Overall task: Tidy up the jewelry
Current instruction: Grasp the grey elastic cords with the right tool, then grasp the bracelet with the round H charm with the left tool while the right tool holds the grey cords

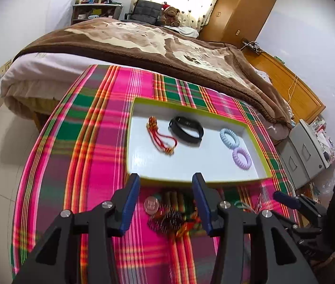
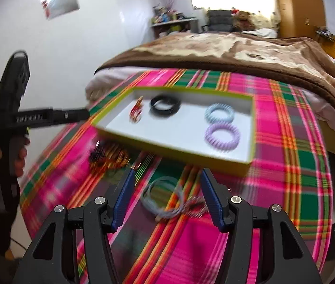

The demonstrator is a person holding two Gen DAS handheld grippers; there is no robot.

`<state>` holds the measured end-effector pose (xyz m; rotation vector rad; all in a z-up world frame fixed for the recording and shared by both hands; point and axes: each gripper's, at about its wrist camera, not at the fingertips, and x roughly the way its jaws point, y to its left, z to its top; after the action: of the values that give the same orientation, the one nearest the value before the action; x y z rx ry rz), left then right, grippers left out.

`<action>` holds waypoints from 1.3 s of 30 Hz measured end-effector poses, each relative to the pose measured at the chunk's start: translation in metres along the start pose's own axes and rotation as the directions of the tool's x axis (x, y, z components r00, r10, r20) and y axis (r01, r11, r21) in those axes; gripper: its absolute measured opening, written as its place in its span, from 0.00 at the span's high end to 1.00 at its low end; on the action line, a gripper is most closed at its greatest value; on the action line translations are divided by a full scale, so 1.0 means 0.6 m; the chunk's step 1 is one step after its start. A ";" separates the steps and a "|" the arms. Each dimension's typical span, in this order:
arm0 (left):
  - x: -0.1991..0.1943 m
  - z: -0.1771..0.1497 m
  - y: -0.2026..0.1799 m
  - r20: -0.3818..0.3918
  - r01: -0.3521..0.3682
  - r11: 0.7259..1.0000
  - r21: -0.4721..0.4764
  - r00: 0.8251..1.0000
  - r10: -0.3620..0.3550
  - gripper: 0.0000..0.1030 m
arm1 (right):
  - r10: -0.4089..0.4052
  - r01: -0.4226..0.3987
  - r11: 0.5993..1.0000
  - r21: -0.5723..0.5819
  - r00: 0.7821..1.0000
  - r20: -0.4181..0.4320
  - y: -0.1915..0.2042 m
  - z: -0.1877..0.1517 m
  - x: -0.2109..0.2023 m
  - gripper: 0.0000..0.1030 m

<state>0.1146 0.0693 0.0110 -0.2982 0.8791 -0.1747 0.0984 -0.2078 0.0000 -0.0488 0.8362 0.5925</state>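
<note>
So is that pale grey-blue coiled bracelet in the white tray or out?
Out. The grey-blue coiled bracelet lies on the plaid cloth, in front of the white tray.

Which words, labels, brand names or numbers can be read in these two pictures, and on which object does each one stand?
"GenRobot.AI": white print, blurred, my best reading, on the black body of the left gripper in the right wrist view.
Small round mark further along that body: too blurred to read.
Bottles on the far shelf: labels too small to read.
Poster on the wall: washed out, nothing readable.
Tray and jewelry: no text.
</note>
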 end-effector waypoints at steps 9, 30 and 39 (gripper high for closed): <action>-0.032 -0.042 0.017 0.013 0.014 0.999 -0.033 1.000 -0.013 0.53 | 0.046 -0.052 0.996 -0.066 0.995 -0.090 0.042 -0.029 0.038 0.44; -0.034 -0.093 0.069 -0.027 0.009 0.997 -0.082 1.000 -0.011 0.53 | -0.031 0.025 0.997 -0.075 0.996 -0.081 0.068 -0.024 0.035 0.97; -0.002 -0.096 0.048 -0.070 0.031 0.998 -0.046 0.997 -0.034 0.53 | 0.020 -0.022 1.000 0.016 0.994 0.105 0.072 0.014 -0.048 0.97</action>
<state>0.0700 0.0863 -0.0319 -0.3497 0.9497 -0.1972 0.0670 -0.1833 0.0340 0.0068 0.7406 0.6028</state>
